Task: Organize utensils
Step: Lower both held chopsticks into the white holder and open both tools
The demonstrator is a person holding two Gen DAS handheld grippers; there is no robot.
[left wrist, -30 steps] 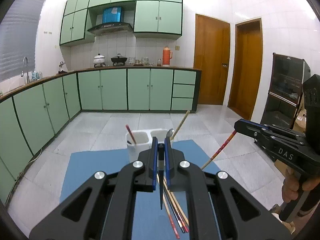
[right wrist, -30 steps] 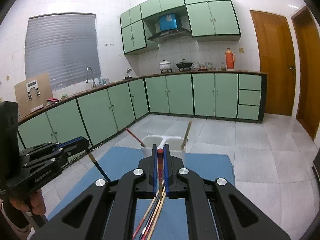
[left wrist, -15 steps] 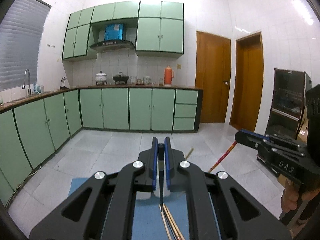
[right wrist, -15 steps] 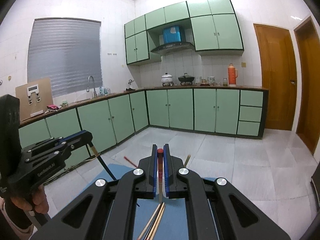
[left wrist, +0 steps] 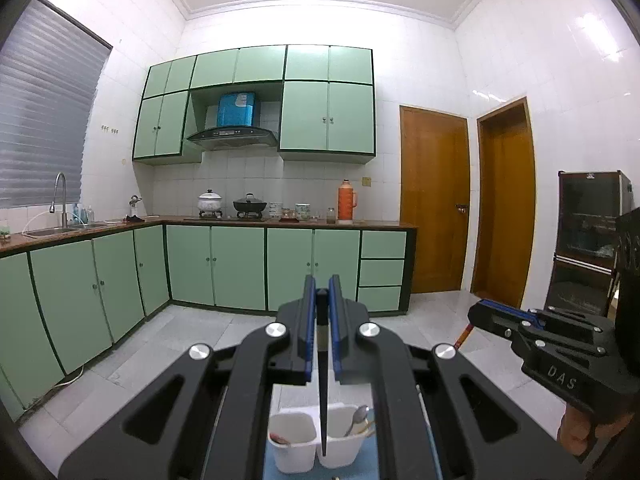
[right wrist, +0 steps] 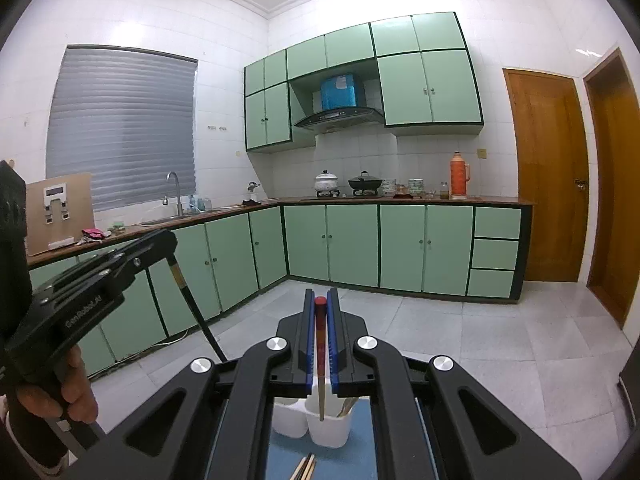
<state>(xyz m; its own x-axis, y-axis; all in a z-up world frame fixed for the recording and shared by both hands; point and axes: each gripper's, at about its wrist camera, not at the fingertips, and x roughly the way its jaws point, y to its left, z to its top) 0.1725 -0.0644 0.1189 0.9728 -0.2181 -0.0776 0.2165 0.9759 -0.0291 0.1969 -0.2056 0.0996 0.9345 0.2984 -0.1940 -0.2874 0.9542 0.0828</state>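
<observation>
Mid-task view, both grippers raised above a white two-compartment utensil holder point(left wrist: 310, 446) standing on a blue mat point(right wrist: 288, 458).

Left gripper point(left wrist: 321, 320): fingers nearly closed on a dark chopstick point(left wrist: 323, 400), whose tip hangs over the divider between the compartments. Right gripper point(right wrist: 321, 320): fingers pinched on a red-topped chopstick point(right wrist: 321, 356), its lower end over the right compartment.

Already sorted: a reddish utensil point(left wrist: 278, 438) in the left compartment at 7 o'clock of the dark tip; a metal spoon point(left wrist: 357, 418) and wooden sticks in the right compartment at 3 o'clock.

Remaining: both held chopsticks, plus loose chopsticks point(right wrist: 305, 468) lying on the mat at 6 o'clock of the holder. By this evidence the task is judged roughly half done.
</observation>
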